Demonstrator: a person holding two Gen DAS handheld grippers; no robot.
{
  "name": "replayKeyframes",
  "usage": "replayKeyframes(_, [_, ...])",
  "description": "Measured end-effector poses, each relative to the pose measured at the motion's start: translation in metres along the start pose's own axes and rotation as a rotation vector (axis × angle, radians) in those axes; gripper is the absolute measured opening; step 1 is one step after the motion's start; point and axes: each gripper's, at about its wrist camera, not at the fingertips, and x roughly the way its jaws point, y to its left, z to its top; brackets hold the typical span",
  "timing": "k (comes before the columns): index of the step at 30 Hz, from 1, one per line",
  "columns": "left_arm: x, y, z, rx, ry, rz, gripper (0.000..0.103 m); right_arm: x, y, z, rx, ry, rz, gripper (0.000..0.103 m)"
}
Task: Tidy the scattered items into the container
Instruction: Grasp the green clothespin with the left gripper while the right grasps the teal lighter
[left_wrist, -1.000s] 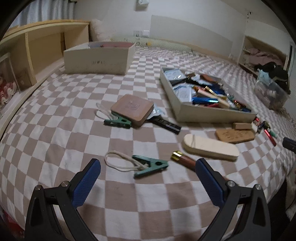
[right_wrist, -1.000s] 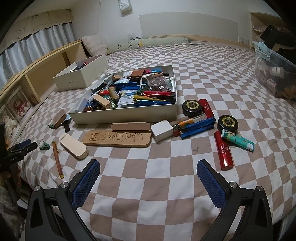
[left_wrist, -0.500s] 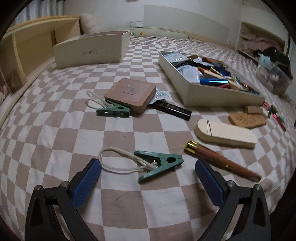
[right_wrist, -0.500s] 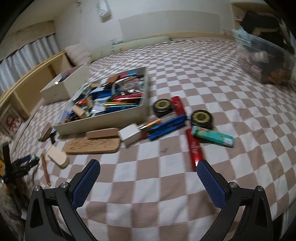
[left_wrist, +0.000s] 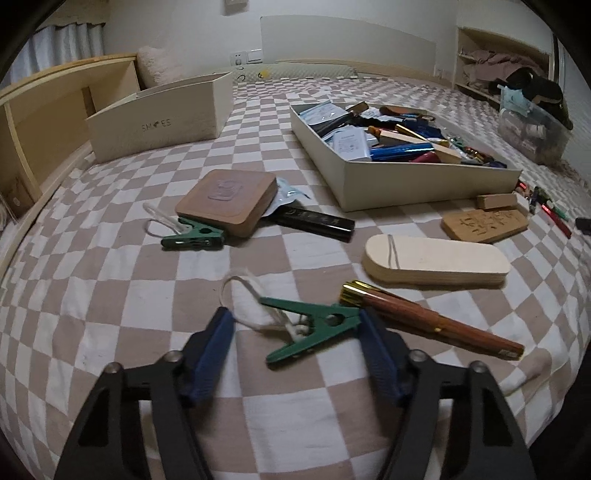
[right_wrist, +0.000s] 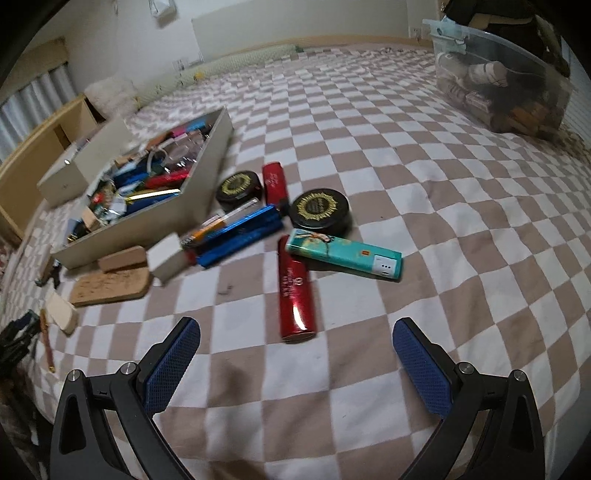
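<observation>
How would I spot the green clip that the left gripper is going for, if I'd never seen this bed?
Start at the open white box crammed with items on the checkered bedspread, then come toward the near edge. The green clip lies there beside a brown pen. Unlike the other green clip, tucked against a square brown case, it sits between the left gripper's closing blue pads.

Green clip (left_wrist: 314, 328) with a white cord loop lies flat on the checkered bedspread (left_wrist: 110, 295). The open, shallow cream box (left_wrist: 424, 184) farther back is already stuffed with pens and packets.
</observation>
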Motion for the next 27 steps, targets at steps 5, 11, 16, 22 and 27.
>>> replayKeyframes(5, [-0.003,-0.001,-0.001,-0.024,-0.007,-0.007,0.051,0.001,0.002,0.001,0.031,0.007,0.013,0.103])
replayKeyframes(11, [-0.005,0.000,-0.003,-0.053,-0.012,-0.015,0.050,0.008,-0.014,0.010,0.079,0.007,-0.053,0.103])
replayKeyframes(16, [-0.005,-0.001,-0.004,-0.069,-0.016,-0.009,0.050,0.019,-0.029,0.022,0.182,0.005,-0.051,0.103])
replayKeyframes(22, [-0.008,-0.001,-0.005,-0.084,-0.018,-0.009,0.050,0.034,-0.019,0.029,0.230,-0.014,-0.059,0.091])
replayKeyframes(27, [-0.012,-0.001,-0.006,-0.095,-0.028,-0.011,0.050,0.039,-0.022,0.032,0.261,-0.024,-0.077,0.080])
